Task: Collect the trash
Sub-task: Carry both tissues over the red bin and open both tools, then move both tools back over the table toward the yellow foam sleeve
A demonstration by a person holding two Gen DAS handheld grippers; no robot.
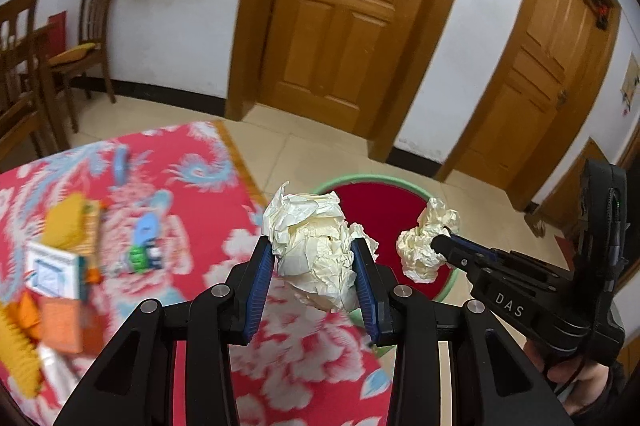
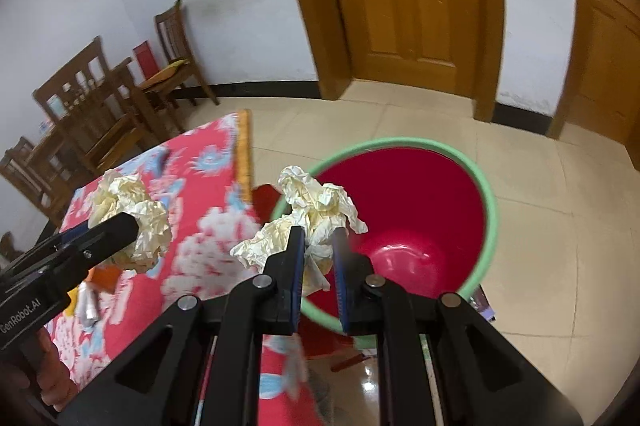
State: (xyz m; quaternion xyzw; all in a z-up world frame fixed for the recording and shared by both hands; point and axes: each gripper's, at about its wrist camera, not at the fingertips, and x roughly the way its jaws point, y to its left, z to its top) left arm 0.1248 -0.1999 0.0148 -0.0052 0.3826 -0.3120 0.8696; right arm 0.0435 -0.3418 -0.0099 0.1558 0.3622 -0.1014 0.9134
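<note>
Left gripper (image 1: 314,254) clenched on big paper wad (image 1: 316,246) just short of the red bin (image 2: 491,210) rim, right gripper (image 2: 318,246) clenched on smaller paper wad (image 2: 316,210) over the rim; carry both over the bin mouth before letting go.

The right gripper (image 1: 434,246) body reads "DAS"; the left gripper (image 2: 132,230) body reads "GenRobot.AI".
</note>
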